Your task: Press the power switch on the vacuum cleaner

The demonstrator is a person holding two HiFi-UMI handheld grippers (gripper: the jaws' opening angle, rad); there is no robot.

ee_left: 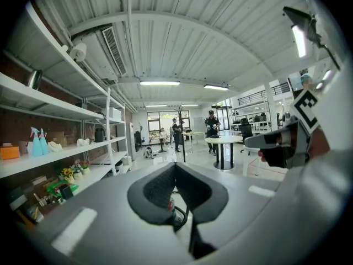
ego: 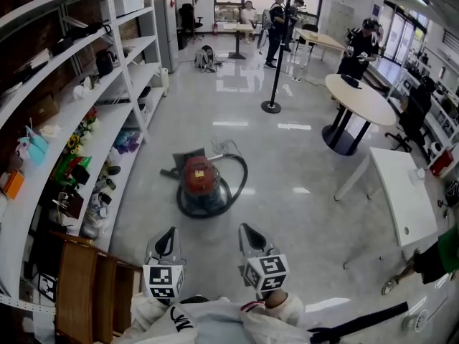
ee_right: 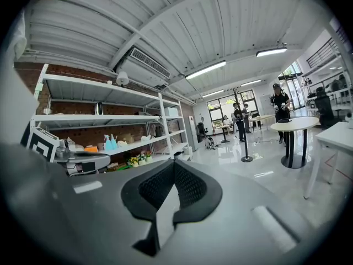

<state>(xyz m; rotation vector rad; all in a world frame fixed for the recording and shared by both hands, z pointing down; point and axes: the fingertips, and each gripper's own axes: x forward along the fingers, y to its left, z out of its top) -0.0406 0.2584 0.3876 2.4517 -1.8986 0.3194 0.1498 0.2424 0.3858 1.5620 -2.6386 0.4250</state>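
A red canister vacuum cleaner sits on the glossy floor ahead of me, with its black hose coiled round it. My left gripper and right gripper are side by side low in the head view, well short of the vacuum and not touching it. Each has its jaws together with nothing between them. In the left gripper view the left gripper shows a sliver of the red vacuum cleaner below its tips. The right gripper points over the floor toward the shelves.
Long white shelving full of small items runs along the left, with a wooden crate at its near end. A pole stand, a round table and a white table stand to the right. Several people are at the back.
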